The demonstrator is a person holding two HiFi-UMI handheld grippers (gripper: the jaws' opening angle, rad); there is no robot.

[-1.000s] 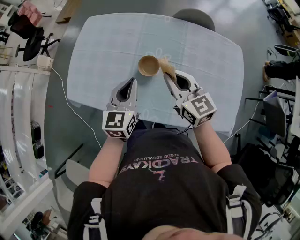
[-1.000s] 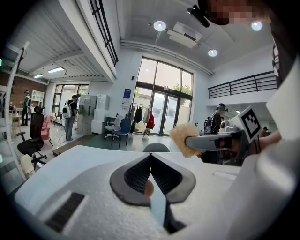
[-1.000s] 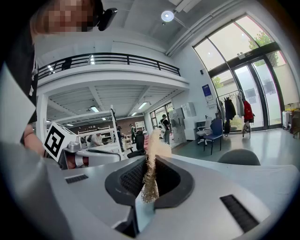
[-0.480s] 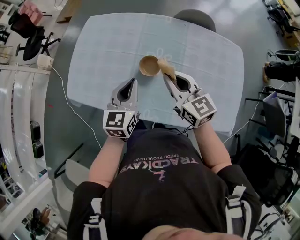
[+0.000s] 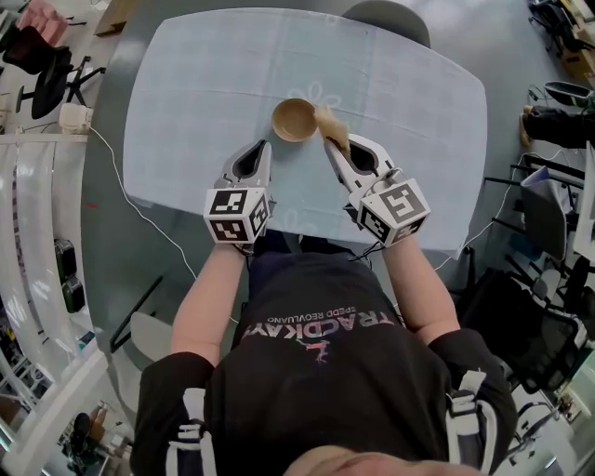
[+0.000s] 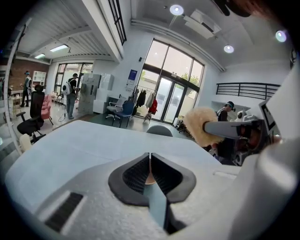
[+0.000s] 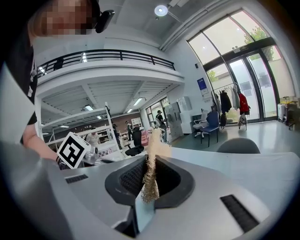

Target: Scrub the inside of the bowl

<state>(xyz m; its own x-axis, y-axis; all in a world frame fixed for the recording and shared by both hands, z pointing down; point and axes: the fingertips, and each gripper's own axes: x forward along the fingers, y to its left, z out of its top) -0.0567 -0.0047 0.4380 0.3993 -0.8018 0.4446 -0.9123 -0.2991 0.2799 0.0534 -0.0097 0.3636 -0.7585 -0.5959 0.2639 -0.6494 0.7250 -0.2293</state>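
Observation:
A tan wooden bowl stands upright on the pale blue tablecloth. My left gripper points at it from the near left, a short way off. Its jaws are together with nothing held, and are just starting to part. A sliver of the bowl shows behind them. My right gripper is shut on a fuzzy beige scrubber, which hangs at the bowl's right rim. The scrubber's fibres are pinched between the dark pads. From the left gripper view the scrubber floats at the upper right.
A grey chair is tucked in at the table's far side. A white cable runs along the floor on the left. Office chairs stand at the left and dark bags at the right. The marker cube of the left gripper shows in the right gripper view.
The head view has shifted so the table sits higher in frame. Both grippers keep nearly the same places by the bowl; the left one has crept slightly forward.

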